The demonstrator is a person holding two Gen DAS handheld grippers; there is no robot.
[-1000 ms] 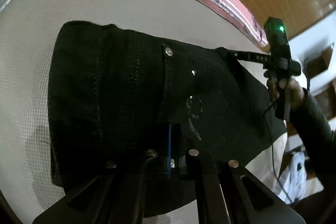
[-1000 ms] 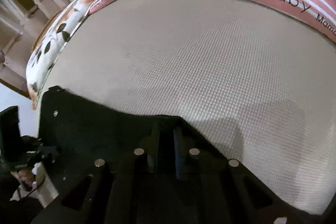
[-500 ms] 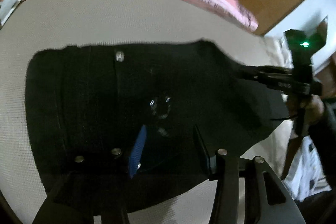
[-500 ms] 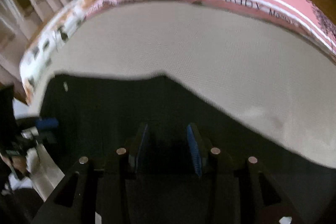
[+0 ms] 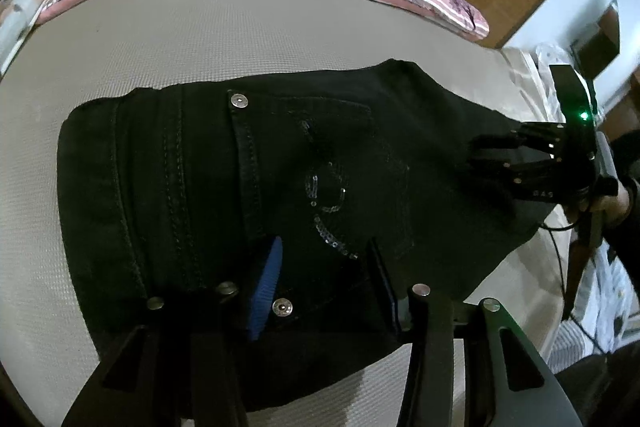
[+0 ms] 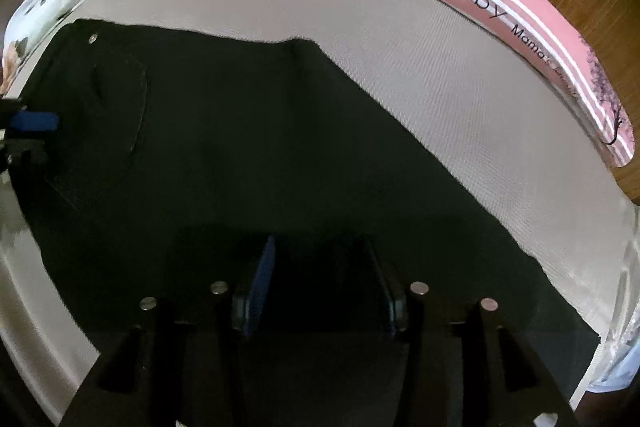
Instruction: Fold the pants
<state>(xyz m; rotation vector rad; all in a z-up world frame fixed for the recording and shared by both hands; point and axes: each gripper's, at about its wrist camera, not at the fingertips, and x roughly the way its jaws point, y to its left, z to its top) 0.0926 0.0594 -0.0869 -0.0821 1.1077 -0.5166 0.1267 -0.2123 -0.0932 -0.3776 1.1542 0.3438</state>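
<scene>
While both grippers hover over black pants (image 5: 208,187), I note: left gripper (image 5: 326,267) part-open, closing, empty; right gripper (image 6: 320,267) part-open, widening, empty (soft heavy denim, floppy) — take waistband (image 5: 96,187) edge.

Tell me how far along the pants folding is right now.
Done: the black pants lie flat on the mattress, apparently doubled over. In hand: nothing; the left gripper is closing slightly, the right gripper is opening, neither pinching fabric. Left: likely another fold.

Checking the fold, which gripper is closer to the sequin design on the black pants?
Left. The left gripper hovers right at the sequin design; the right gripper, jaws opening, sits farther along the pants.
</scene>
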